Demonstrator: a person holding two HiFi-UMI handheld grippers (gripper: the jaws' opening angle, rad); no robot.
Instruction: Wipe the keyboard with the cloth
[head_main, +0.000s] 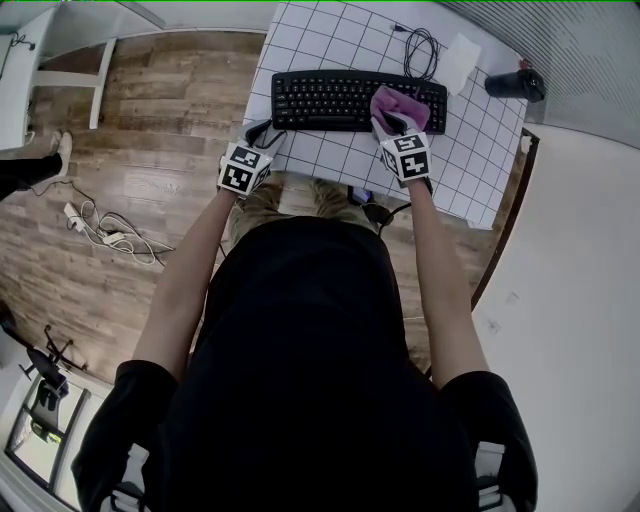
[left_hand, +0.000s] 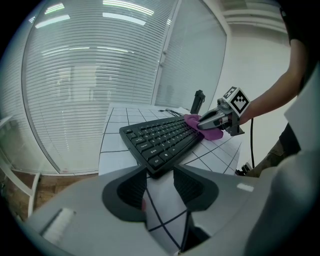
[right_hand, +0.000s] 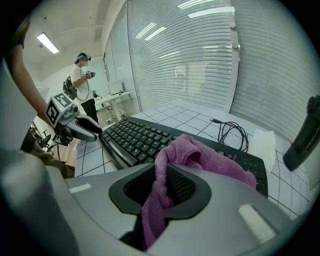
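Note:
A black keyboard (head_main: 340, 100) lies on the white gridded table (head_main: 470, 150). Over its right end is a pink cloth (head_main: 398, 106), and my right gripper (head_main: 392, 122) is shut on it. In the right gripper view the cloth (right_hand: 200, 152) runs down between the jaws and drapes over the keys (right_hand: 135, 137). My left gripper (head_main: 264, 134) is at the keyboard's near left corner. Its jaws stand open in the left gripper view (left_hand: 160, 176), with bare table between them and the keyboard's corner (left_hand: 159, 162) just past the tips. From there the right gripper (left_hand: 201, 122) and cloth (left_hand: 214, 133) show at the far end.
Behind the keyboard lie a coiled black cable (head_main: 420, 50), a white sheet (head_main: 458, 62) and a dark bottle-like thing (head_main: 515, 84). On the wooden floor to the left is a power strip with cords (head_main: 105, 232). Another person (right_hand: 82, 80) stands far off.

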